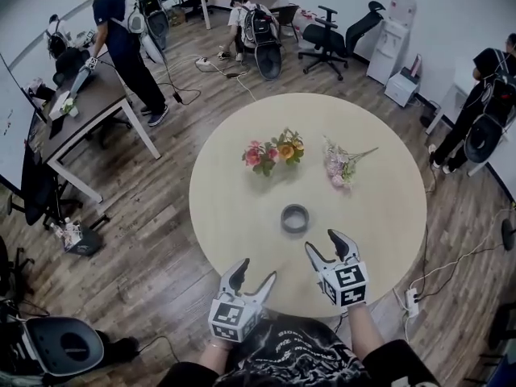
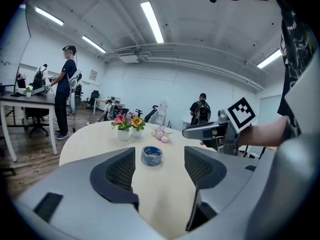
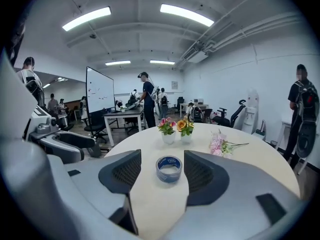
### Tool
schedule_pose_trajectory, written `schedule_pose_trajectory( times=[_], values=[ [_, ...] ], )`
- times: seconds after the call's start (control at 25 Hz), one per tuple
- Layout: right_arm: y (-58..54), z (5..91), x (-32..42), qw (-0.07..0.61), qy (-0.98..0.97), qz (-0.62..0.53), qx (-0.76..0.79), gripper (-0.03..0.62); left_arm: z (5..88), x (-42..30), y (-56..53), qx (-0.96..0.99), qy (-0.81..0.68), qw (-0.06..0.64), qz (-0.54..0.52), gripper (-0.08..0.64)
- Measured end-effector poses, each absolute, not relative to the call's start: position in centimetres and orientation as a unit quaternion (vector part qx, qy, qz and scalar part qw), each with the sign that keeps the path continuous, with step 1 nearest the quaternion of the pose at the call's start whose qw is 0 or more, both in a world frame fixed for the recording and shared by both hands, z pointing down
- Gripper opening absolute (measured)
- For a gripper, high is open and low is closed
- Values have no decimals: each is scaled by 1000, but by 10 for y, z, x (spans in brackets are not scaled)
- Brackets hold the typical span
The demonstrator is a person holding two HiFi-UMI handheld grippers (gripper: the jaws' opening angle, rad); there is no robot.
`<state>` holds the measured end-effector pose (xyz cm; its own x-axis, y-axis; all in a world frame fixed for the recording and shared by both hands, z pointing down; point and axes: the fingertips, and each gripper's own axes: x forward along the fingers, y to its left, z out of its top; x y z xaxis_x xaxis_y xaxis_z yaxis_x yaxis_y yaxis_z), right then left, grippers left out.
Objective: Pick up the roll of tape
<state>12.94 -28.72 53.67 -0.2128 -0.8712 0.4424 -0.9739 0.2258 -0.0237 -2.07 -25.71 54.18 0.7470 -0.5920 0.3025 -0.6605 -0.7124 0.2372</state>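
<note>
A grey roll of tape [image 1: 295,218] with a blue inner band lies flat near the middle of the round cream table [image 1: 387,208]. My right gripper [image 1: 326,248] hovers just short of it, a little to its right, jaws open and empty. In the right gripper view the roll of tape [image 3: 169,168] sits ahead, framed between the two jaws. My left gripper [image 1: 255,274] stands open at the table's near edge, farther back and to the left. From the left gripper view the roll of tape [image 2: 151,155] shows well ahead between the jaws.
Two small pots of flowers [image 1: 274,151] and a loose pink bouquet [image 1: 342,164] lie beyond the tape. A desk [image 1: 85,111], office chairs [image 1: 326,35] and several people stand around the room. Cables run across the wooden floor [image 1: 145,232].
</note>
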Motion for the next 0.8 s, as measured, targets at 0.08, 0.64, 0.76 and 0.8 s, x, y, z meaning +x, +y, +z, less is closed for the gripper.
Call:
schedule_pose_trajectory(
  times=[0.08, 0.64, 0.76, 0.8],
  values=[
    [-305, 541, 132, 182, -770, 155, 592, 273, 546, -24, -262, 915, -354, 166, 102, 328],
    [-398, 620, 144, 307, -771, 202, 520, 272, 555, -46, -283, 882, -421, 187, 104, 328],
    [-411, 641, 149, 331, -765, 216, 508, 273, 557, -53, -285, 874, -435, 190, 105, 328],
    [-413, 648, 149, 338, -764, 222, 503, 273, 558, -55, -286, 871, -440, 191, 106, 328]
  ],
)
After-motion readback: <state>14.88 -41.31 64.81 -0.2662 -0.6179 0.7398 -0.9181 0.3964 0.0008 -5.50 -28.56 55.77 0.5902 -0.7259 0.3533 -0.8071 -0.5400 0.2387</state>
